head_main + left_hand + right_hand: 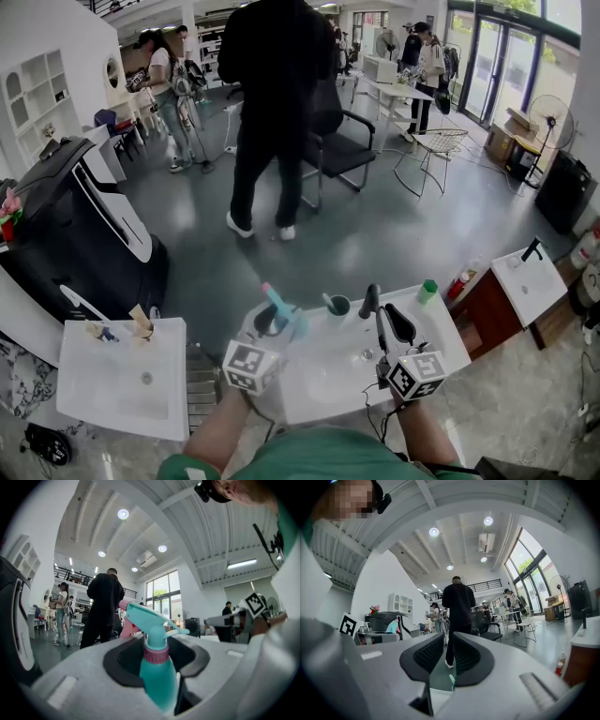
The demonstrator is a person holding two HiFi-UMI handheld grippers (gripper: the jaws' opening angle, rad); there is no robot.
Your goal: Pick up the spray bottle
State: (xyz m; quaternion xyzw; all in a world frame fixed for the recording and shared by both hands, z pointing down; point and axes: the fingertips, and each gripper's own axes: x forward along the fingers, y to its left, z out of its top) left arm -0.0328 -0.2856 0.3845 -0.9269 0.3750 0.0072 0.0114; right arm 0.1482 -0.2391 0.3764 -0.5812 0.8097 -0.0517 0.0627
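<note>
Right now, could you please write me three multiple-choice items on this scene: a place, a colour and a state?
1. Where is the spray bottle? A in the left gripper; B on the floor; C on a chair.
2. What colour is its body? A yellow; B teal; C black.
3. How do the jaws of the right gripper stand? A shut on a cup; B shut on the bottle; C apart, empty.
Answers: 1 A, the left gripper view shows it clamped between those jaws. 2 B, teal under a pink collar. 3 C, nothing sits in their gap.
</note>
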